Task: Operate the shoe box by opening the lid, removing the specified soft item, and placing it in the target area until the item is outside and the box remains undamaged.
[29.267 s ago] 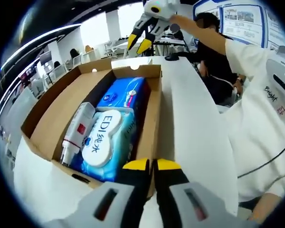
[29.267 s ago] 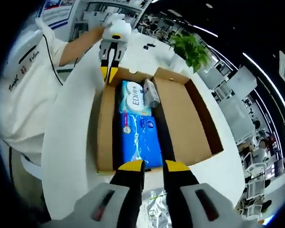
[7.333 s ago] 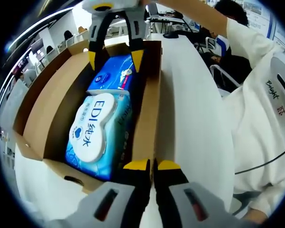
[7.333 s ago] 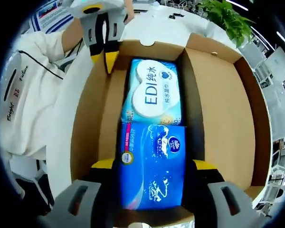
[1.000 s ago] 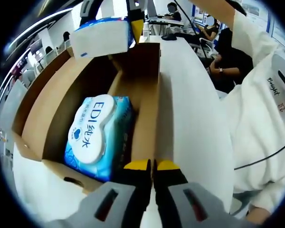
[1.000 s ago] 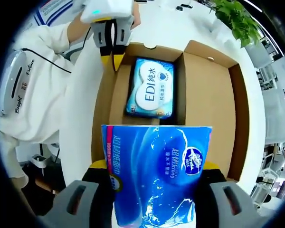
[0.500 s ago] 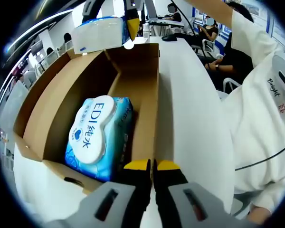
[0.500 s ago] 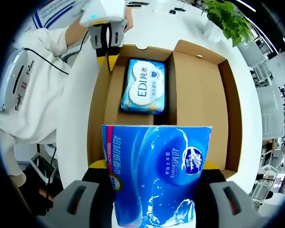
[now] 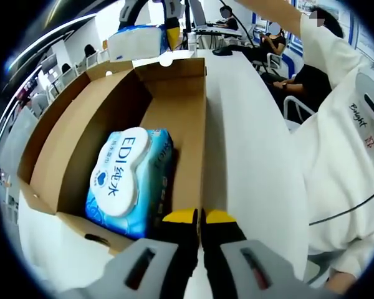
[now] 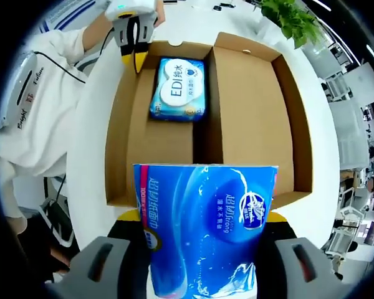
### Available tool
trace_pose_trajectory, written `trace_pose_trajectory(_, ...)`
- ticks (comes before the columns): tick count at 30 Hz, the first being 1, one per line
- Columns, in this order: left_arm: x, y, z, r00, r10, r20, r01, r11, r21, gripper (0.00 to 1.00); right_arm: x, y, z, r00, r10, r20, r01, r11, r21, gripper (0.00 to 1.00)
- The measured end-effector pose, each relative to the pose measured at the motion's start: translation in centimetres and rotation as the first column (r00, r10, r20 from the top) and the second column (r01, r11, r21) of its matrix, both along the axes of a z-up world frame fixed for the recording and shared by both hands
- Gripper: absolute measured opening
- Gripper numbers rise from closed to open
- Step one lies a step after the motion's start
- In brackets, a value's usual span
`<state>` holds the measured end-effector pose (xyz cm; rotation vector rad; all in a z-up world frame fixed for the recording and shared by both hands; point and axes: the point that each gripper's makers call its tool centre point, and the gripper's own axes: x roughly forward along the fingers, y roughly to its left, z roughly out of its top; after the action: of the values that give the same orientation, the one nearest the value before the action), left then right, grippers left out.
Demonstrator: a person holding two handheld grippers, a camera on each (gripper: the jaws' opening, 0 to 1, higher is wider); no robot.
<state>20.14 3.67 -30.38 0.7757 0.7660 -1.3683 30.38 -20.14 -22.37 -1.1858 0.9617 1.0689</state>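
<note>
With the blue tissue pack point(image 10: 206, 230) clamped in our right gripper point(image 10: 202, 218) above the open shoe box point(image 10: 252, 112), our left gripper point(image 9: 198, 217), jaws together, pins the wall; next we carry it to the table point(image 9: 249, 162).

Jaws: left gripper point(image 9: 201, 217) black with yellow tips, grey bases.
Housing: right gripper point(image 10: 202, 218) grey with dark slots.
Clothing: white shirt point(image 9: 343, 168), black lettering and cord.
</note>
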Motion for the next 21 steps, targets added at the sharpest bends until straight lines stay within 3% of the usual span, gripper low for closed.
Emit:
trace_pose_trajectory(7, 0.0, 0.0, 0.0, 1.0, -0.001, 0.005, 0.001, 1.0, -0.001, 0.02, 0.8, -3.0, 1.3, 0.999, -0.029, 0.028, 0.03, 0.999, -0.019, 0.67)
trace_pose_trajectory(11, 0.0, 0.0, 0.1, 1.0, -0.003, 0.007, 0.003, 1.0, -0.011, 0.02, 0.7, -4.9, 0.9, 0.999, -0.025, 0.033, 0.027, 0.998, -0.065, 0.67)
trace_pose_trajectory(18, 0.0, 0.1, 0.0, 1.0, -0.004, 0.005, 0.004, 1.0, -0.006, 0.02, 0.1, -5.5, 0.8, 0.999, -0.039, 0.034, 0.041, 0.997, -0.06, 0.67)
trace_pose_trajectory(21, 0.1, 0.1, 0.0, 1.0, -0.005, 0.01, 0.005, 1.0, -0.009, 0.02, -0.1, -5.6, 0.8, 0.999, 0.012, 0.044, -0.009, 0.997, -0.08, 0.67)
